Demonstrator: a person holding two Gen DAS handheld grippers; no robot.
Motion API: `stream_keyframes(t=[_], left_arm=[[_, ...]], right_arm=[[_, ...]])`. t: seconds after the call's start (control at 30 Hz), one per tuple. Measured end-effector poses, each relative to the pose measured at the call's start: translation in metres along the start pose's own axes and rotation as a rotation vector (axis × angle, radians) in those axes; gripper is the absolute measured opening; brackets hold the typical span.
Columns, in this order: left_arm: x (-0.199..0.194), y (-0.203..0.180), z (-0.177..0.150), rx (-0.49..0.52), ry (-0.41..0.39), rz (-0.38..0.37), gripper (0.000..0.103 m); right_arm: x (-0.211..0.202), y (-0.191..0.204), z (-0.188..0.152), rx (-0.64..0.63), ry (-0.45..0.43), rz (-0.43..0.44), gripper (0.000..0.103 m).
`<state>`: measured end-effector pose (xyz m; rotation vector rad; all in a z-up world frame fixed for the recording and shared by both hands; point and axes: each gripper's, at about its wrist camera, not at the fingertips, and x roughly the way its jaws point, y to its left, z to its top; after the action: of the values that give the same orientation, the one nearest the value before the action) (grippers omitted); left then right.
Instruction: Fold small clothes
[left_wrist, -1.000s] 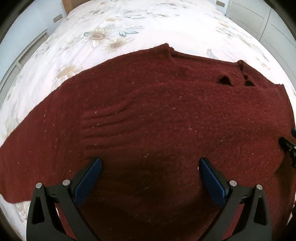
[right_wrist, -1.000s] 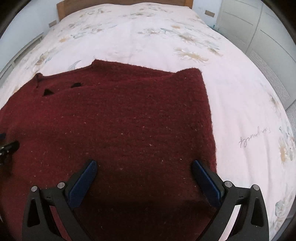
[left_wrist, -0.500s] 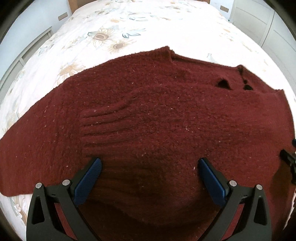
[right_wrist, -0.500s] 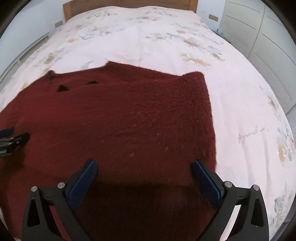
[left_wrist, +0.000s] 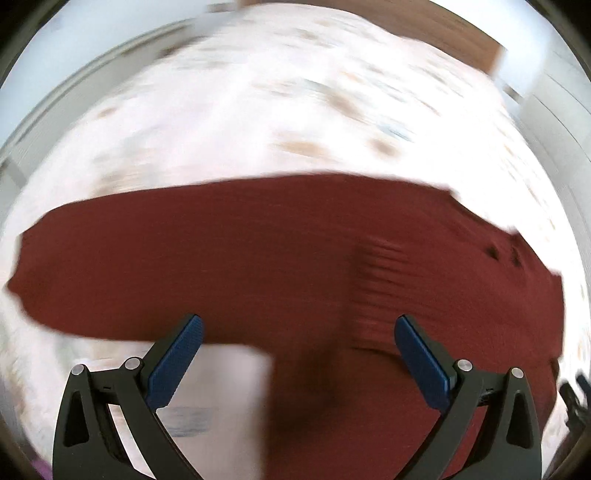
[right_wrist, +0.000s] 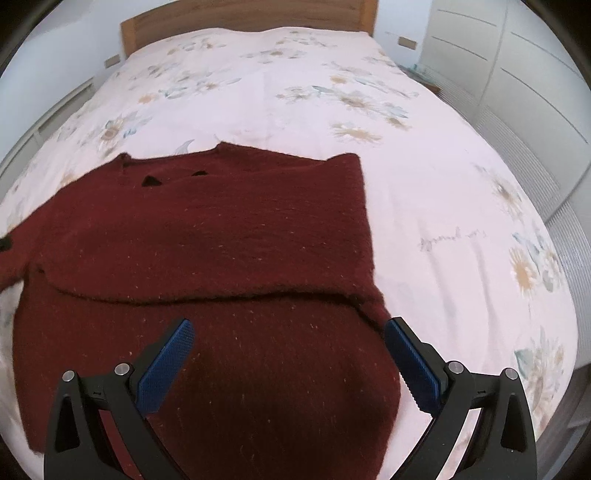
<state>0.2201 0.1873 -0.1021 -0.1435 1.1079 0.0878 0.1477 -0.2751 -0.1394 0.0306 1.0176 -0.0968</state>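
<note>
A dark red knitted sweater (right_wrist: 221, 236) lies flat on the bed, with a sleeve folded across its body and the collar at the far edge. In the blurred left wrist view the sweater (left_wrist: 258, 258) stretches left into a sleeve. My left gripper (left_wrist: 299, 332) is open and empty above the sweater's near edge, where sleeve meets body. My right gripper (right_wrist: 288, 336) is open and empty over the sweater's lower body near its right side. Only a dark bit of the left gripper (right_wrist: 4, 243) shows at the right wrist view's left edge.
The bed has a white flowered cover (right_wrist: 443, 206) with bare room to the right of the sweater and beyond it. A wooden headboard (right_wrist: 243, 14) stands at the far end. White wardrobe doors (right_wrist: 517, 74) line the right side.
Both grippers have pulled back and up from the sweater. The left gripper has swung left towards the sleeve, blurring its view. The folded sleeve edge now shows in the right wrist view.
</note>
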Motion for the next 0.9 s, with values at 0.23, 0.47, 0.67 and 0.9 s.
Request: stream_keyframes(t=[0.23, 0.47, 0.67, 0.9], left_arm=[[-0.023, 0.131, -0.006, -0.348, -0.027, 0.130, 0.102], [-0.006, 0.219, -0.014, -0.686, 0.046, 0.166, 0.102], [0.021, 0.240, -0.006, -0.669, 0.101, 0.196, 0.102], [0.029, 0.241, -0.004, -0.604, 0.096, 0.146, 0.074]], right_arm=[[-0.007, -0.003, 0.002, 0.015, 0.001, -0.035, 0.103], [-0.007, 0.009, 0.005, 0.001, 0.006, -0.038, 0.103], [-0.002, 0.016, 0.004, -0.013, 0.017, -0.053, 0.103], [-0.001, 0.023, 0.007, -0.024, 0.007, -0.060, 0.103]])
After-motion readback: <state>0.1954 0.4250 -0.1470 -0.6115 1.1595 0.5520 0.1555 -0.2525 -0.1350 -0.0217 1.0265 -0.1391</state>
